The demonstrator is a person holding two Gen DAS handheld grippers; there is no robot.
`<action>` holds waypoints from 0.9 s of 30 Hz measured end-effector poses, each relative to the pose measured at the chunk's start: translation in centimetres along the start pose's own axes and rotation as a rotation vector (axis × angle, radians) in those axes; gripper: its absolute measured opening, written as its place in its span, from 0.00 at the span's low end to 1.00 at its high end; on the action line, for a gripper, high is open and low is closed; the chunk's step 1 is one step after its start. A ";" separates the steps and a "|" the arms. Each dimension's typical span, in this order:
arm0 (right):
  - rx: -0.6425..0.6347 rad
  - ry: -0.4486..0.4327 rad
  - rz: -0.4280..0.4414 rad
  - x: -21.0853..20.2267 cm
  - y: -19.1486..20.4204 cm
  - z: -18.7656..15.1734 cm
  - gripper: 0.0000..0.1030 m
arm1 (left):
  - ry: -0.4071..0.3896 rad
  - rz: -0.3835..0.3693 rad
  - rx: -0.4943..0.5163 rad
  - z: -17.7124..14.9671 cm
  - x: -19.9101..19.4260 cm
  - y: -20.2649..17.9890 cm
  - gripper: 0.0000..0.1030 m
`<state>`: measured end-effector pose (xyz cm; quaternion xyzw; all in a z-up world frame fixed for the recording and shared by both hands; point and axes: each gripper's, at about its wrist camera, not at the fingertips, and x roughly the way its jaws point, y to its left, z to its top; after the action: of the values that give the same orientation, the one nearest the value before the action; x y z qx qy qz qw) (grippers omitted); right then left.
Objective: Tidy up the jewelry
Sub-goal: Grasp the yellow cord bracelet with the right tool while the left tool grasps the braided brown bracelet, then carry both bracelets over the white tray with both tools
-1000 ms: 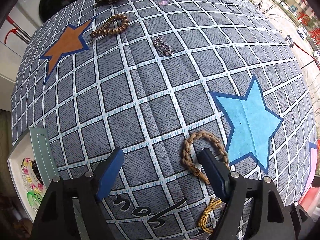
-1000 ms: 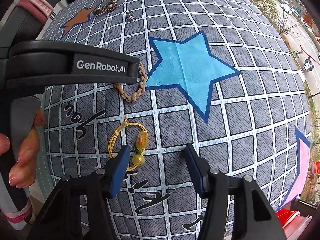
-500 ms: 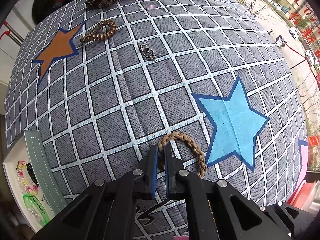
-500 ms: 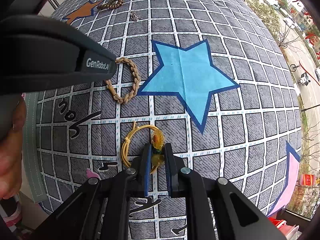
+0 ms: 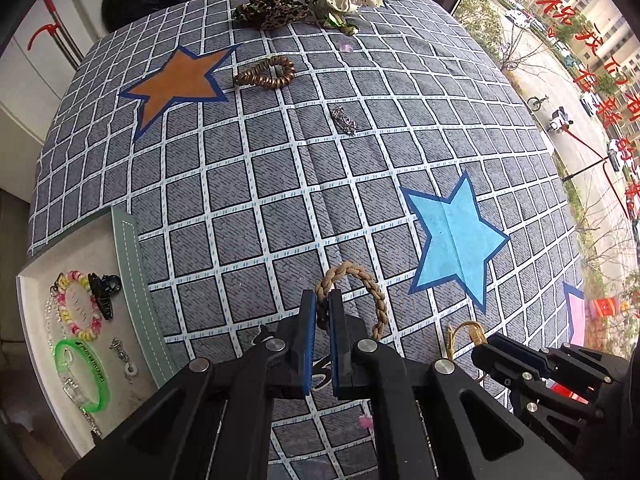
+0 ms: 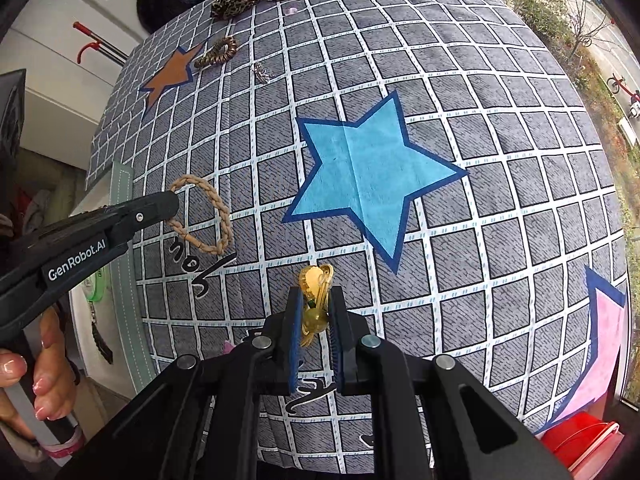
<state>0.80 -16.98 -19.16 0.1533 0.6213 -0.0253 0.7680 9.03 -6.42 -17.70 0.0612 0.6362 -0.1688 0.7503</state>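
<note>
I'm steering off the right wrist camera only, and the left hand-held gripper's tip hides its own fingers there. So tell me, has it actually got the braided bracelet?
Observer: Yes. In the left wrist view the left hand-held gripper is shut on the braided bracelet, pinching the left side of the loop.
Operator: Good. My right hand-held gripper has the gold bracelet. I only see the tray's edge; what's in it?
Observer: The tray holds a beaded bracelet, a black claw clip and a green band.
</note>
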 end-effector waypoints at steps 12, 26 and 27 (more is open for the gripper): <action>-0.033 0.006 0.006 -2.5 0.6 -0.1 0.13 | -0.042 0.005 -0.112 -4.0 -5.4 5.9 0.13; -0.218 0.012 0.068 -3.4 9.2 1.3 0.13 | -0.077 0.053 -0.259 -7.7 -7.2 13.7 0.13; -0.233 0.014 0.075 -3.4 10.0 1.4 0.13 | -0.080 0.056 -0.271 -8.1 -7.4 14.1 0.13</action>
<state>3.61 -8.37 -13.57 0.0863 0.6190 0.0770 0.7768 5.19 10.57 -13.72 -0.0298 0.6209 -0.0625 0.7809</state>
